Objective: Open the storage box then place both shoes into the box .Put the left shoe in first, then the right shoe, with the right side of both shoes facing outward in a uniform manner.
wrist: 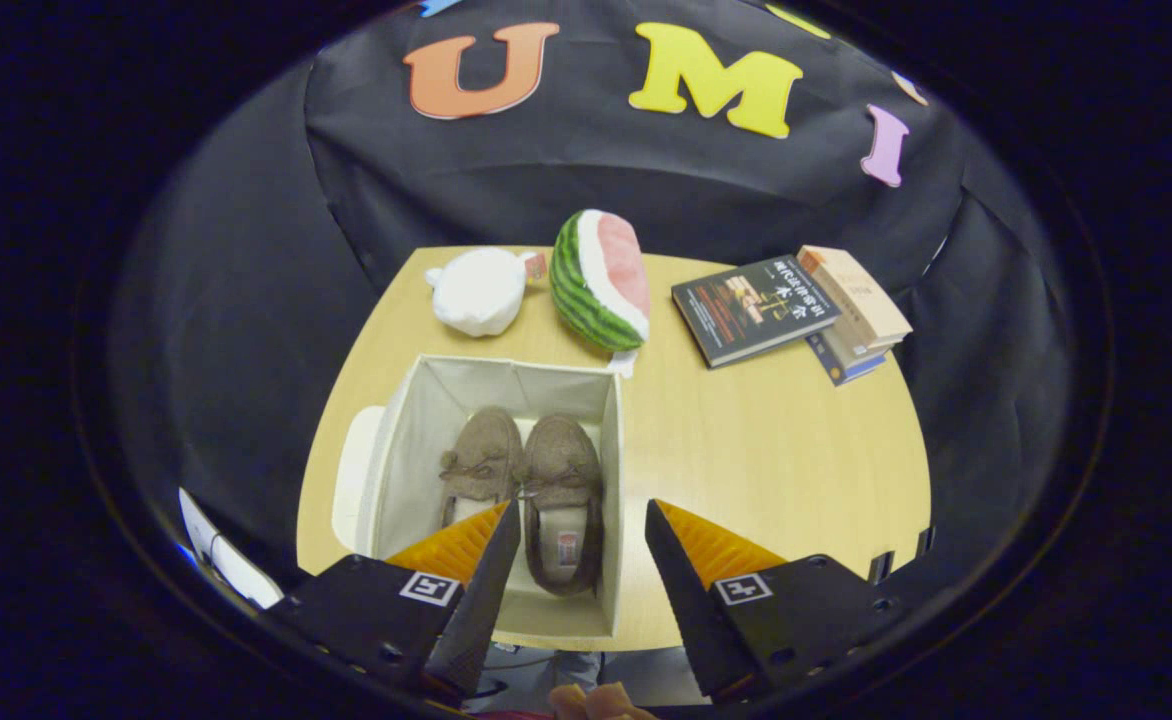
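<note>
Hovering above open storage box [506,400] with gripper [581,525] fingers spread wide, gripping nothing | both shoes side by side inside box, toes pointing away: left shoe [481,462] partly behind one finger, right shoe [563,490] between fingers | beyond box on table [766,450]: white plush [479,290], watermelon plush [601,280], books [796,310]

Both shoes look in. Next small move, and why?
Probably back the gripper straight away: its fingers are open, holding nothing, and both shoes, left and right, already sit side by side inside the open storage box.
</note>
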